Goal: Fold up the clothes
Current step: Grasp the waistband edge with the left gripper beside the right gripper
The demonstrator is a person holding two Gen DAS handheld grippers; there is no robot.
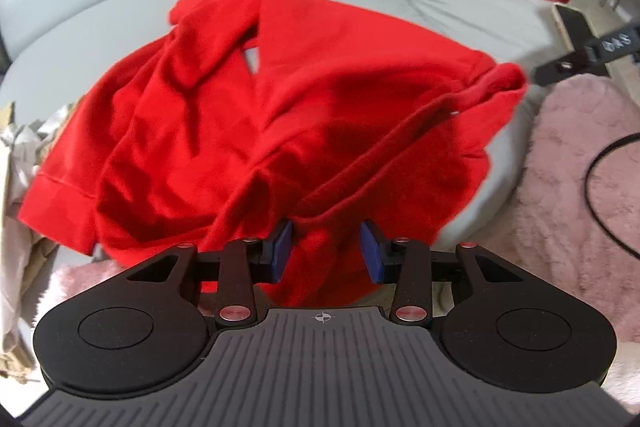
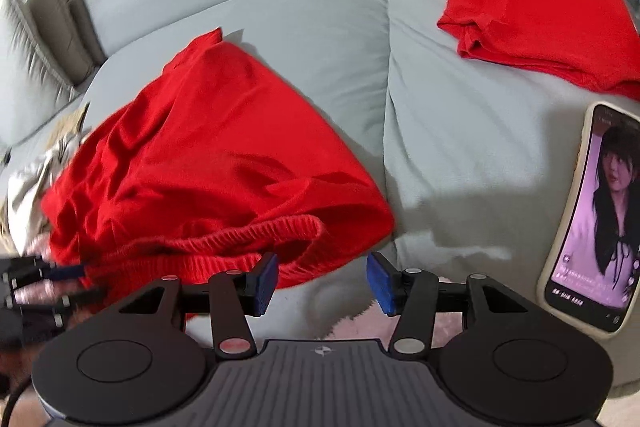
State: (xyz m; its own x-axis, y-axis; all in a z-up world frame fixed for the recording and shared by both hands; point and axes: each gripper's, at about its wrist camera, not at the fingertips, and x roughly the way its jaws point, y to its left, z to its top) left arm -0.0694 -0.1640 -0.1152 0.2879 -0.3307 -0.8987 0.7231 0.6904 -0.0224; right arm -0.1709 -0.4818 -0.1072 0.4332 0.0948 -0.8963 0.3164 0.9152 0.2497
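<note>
- Left wrist view: my left hand-held gripper (image 1: 326,253), jaws apart, red garment (image 1: 280,115) between them, seemingly unpinched.
- Right hand-held gripper (image 2: 322,283): apart, empty, beside garment's waistband (image 2: 240,239) on sofa (image 2: 440,147).

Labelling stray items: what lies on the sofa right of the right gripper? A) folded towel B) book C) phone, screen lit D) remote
C: a phone with its screen lit lies on the sofa cushion, right of the right gripper.
</note>
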